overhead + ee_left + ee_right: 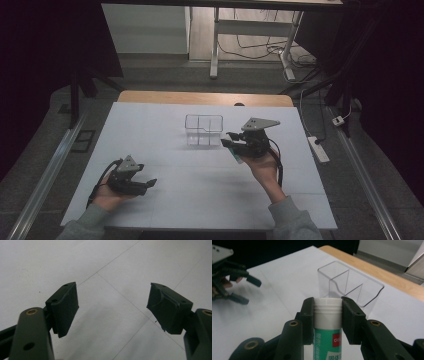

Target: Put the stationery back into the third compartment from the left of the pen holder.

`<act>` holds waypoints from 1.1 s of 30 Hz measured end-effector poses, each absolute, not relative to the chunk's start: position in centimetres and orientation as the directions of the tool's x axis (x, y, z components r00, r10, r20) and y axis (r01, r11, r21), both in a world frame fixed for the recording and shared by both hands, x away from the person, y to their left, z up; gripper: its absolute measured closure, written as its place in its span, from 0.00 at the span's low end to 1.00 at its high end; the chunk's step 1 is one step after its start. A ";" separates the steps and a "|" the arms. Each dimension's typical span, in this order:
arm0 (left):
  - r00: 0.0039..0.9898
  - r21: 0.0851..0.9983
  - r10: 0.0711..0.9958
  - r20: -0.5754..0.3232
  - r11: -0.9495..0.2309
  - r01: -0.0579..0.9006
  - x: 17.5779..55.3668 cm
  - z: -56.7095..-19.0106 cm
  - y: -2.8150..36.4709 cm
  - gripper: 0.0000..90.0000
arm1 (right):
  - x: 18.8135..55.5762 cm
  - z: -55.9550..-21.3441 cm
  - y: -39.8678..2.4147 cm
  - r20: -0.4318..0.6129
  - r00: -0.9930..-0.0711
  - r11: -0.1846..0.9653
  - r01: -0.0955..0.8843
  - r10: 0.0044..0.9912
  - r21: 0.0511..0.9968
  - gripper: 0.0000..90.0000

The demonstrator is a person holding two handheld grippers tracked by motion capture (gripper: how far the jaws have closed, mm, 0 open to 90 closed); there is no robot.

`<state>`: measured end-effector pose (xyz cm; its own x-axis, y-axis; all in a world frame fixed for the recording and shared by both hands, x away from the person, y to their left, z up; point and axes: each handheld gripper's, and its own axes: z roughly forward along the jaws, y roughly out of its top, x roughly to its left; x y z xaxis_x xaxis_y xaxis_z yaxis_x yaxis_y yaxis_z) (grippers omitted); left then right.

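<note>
Clear plastic organiser (204,130): an open-topped box with inner dividers, standing on the white table cover (150,130); every place below is told from it. Its compartments look empty.
Glue stick (327,322): white cap, green label, clamped at the cap end between the right gripper's jaws, just beside the organiser on the person's right, lifted off the cover and not yet over the rim.
Right gripper (235,143): closed firmly on the glue stick, jaws pointing toward the organiser's near right corner.
Left gripper (146,185): jaws spread wide with nothing between them, well apart from the organiser, toward the person and to their left, low over bare cover.
Done so far: by the look of it, the pick-up is finished; the glue stick is off the table and carried close to the organiser.
Left to do: likely bringing the stick above a compartment, lowering it in, and letting go.
Stage: I judge it roughly midway, in the carry.
</note>
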<state>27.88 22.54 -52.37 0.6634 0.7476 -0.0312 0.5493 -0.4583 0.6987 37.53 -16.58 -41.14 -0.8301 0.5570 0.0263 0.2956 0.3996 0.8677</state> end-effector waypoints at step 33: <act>0.657 0.705 0.751 -0.068 -0.429 0.564 28.1 -52.3 22.9 0.27 | 41.3 -37.3 -14.9 0.044 -0.800 0.284 0.264 0.599 0.922 0.71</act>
